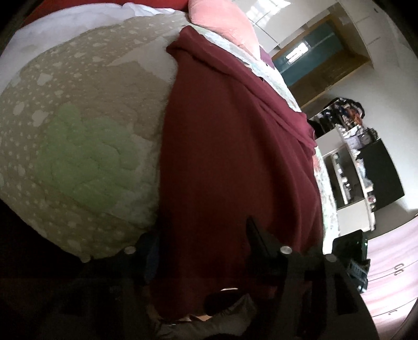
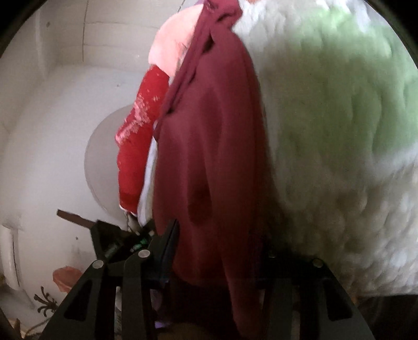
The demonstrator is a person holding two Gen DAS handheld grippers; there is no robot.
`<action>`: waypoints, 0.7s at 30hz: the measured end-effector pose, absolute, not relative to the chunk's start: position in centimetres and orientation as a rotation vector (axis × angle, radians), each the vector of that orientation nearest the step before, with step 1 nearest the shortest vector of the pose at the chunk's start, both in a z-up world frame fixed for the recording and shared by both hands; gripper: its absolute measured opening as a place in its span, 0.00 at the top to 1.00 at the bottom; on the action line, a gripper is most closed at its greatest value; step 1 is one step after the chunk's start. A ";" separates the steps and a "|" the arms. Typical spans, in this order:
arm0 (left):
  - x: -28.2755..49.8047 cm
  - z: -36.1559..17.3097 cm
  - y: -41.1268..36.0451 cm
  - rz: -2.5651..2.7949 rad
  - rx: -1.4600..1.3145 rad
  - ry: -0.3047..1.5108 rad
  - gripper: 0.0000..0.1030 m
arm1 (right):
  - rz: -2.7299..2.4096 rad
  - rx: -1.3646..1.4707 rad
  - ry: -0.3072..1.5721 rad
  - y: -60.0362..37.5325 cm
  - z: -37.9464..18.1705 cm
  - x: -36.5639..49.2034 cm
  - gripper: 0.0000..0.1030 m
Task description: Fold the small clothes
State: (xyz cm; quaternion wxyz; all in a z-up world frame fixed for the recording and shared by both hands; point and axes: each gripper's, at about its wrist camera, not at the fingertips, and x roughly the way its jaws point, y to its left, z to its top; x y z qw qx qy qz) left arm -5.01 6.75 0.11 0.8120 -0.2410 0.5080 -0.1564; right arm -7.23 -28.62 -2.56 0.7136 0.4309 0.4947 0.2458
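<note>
**Maroon garment stretched between both grippers above the bed**

Across the bed, a quilt (image 1: 78, 109) printed with pale clouds and stars fills most of the left wrist view, with a soft green patch (image 1: 81, 159) on it; the right wrist view shows the same quilt (image 2: 339, 196) as a blurred white and green surface. Over it hangs the maroon garment (image 1: 235, 157), a wide sheet of dark red cloth running from the near edge of the left view up toward the head of the bed, its far end gathered into folds. From the right wrist the garment (image 2: 209, 157) drops in a long, narrower drape, bunched at the top and wrinkled along its left edge

Behind the cloth lie a pink pillow (image 1: 222, 18) and, in the right view, a red patterned fabric (image 2: 138, 141) next to a pale pink one (image 2: 169, 57). A shelf with clutter (image 1: 350, 146) stands against the wall at the right of the left view

Left gripper (image 1: 203, 251): cloth passes between its fingers and covers most of them, so how tightly they pinch it cannot be told. Right gripper (image 2: 222, 251): one dark finger (image 2: 167, 243) shows beside the cloth, the other is hidden behind it; the garment runs down between them, yet the width of the gap cannot be read
</note>
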 end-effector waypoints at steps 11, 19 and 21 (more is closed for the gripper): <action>-4.7 5.5 13.3 -0.308 -0.698 0.997 0.92 | 0.530 0.721 1.066 -26.1 1.9 -8.4 0.91; -8.6 3.2 12.0 -0.346 -0.702 1.073 0.92 | 0.562 0.705 1.068 -26.0 3.5 -10.8 0.93; -8.9 3.0 12.2 -0.347 -0.725 1.076 0.92 | 0.551 0.741 1.084 -27.2 2.8 -11.2 0.93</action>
